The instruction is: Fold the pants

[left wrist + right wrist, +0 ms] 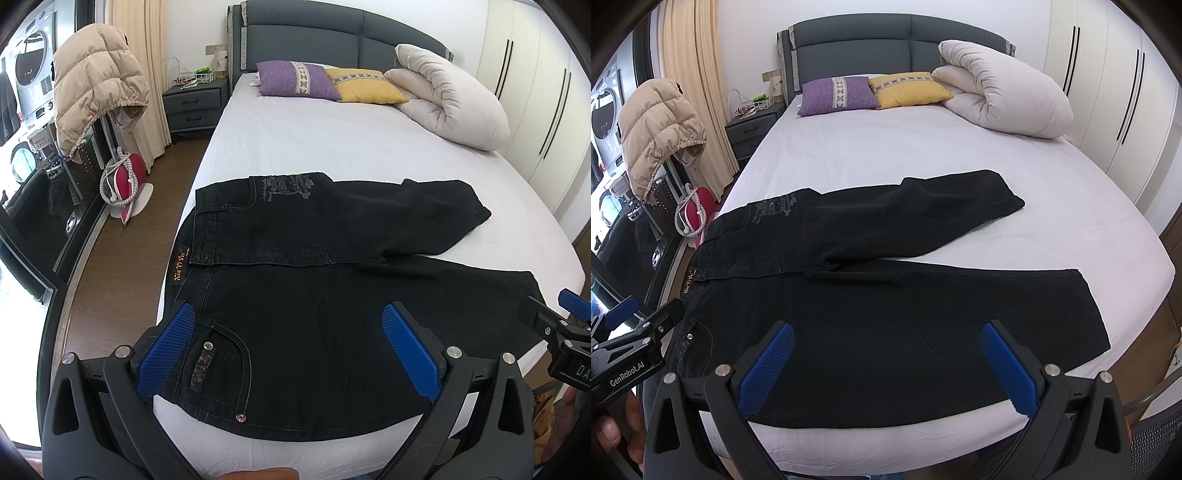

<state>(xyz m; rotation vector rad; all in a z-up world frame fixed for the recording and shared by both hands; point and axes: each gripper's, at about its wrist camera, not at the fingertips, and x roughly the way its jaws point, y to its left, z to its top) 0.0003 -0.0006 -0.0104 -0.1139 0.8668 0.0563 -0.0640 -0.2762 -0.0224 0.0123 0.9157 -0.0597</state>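
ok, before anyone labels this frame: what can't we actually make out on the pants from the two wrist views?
- Pants near edge, left wrist view: left gripper frame covers part of it.
- Waistband label: lettering too small; in the right wrist view it is smaller still.
- Underside of the pants: hidden against the bed sheet.
- Near pocket, right wrist view: partly covered by the left gripper body.
- Right gripper, left wrist view: cut off by the frame edge.
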